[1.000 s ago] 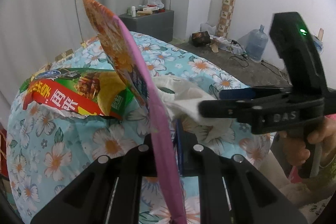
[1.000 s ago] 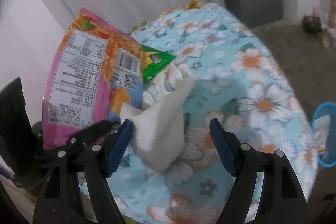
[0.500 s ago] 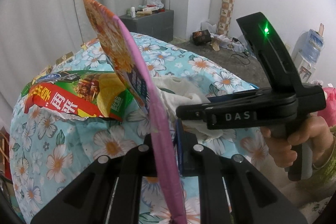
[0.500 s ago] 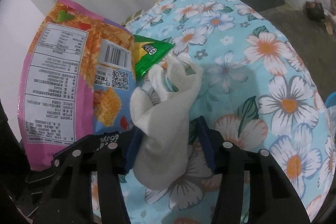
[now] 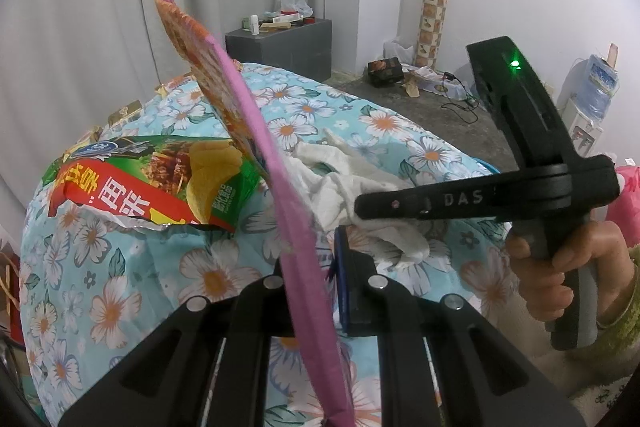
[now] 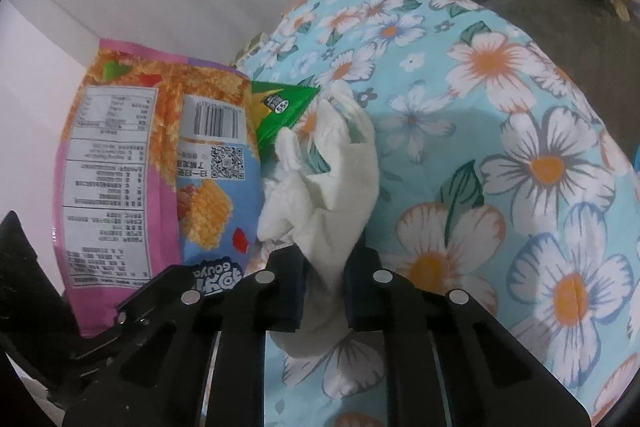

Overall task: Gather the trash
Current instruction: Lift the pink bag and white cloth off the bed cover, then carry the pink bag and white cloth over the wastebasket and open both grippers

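My right claw (image 6: pixel 324 287) has just been closing and pinches the white tissue (image 6: pixel 332 179); my left claw (image 5: pixel 310 279) clamps the pink snack bag (image 5: pixel 256 155), at nine o'clock of the tissue.

Soft, even room light is filling both pictures, and nothing is shining with glare. The round lens is bending the edges, and black corners are framing each view. The blue flowered cloth (image 6: pixel 500 155) is looking a bit blurry in the right wrist view (mostly far off). A small green light (image 5: pixel 515 63) is glowing.
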Tool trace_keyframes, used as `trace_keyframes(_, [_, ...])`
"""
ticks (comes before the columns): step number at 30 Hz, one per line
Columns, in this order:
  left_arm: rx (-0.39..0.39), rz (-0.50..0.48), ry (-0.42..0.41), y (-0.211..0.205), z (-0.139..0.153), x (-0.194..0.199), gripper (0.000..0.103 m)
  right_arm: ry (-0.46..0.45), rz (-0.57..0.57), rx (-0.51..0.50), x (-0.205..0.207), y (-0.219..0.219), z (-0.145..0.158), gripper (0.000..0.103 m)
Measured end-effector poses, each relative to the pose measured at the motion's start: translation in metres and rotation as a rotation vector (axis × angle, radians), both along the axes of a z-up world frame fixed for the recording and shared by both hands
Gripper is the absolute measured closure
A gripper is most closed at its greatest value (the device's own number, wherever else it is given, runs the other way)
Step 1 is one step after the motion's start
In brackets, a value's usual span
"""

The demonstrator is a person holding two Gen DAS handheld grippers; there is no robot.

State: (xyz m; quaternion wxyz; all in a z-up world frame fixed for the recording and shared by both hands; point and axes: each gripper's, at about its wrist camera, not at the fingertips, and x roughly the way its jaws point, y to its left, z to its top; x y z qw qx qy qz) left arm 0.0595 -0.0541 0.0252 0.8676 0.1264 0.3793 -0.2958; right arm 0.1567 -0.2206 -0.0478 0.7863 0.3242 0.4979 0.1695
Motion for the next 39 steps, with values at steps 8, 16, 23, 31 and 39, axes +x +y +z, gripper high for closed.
trace_keyframes(8, [0.000, 0.004, 0.003, 0.002, -0.001, 0.001, 0.093, -0.024, -0.041, 0.005, -0.014, -0.014, 0.014, 0.092])
trace_keyframes(16, [-0.002, 0.002, -0.007, 0.003, 0.001, 0.001, 0.093, -0.041, -0.094, 0.008, -0.027, -0.033, 0.024, 0.092])
trace_keyframes(23, [-0.019, -0.014, -0.051, 0.008, 0.013, -0.002, 0.096, -0.078, -0.150, 0.025, -0.039, -0.049, 0.039, 0.092])
trace_keyframes(31, [-0.055, -0.069, -0.099, 0.000, 0.033, -0.012, 0.096, -0.146, -0.217, 0.019, -0.055, -0.070, 0.062, 0.093])
trace_keyframes(39, [-0.029, -0.166, -0.123, -0.036, 0.045, -0.018, 0.096, -0.199, -0.316, 0.047, -0.080, -0.105, 0.069, 0.093])
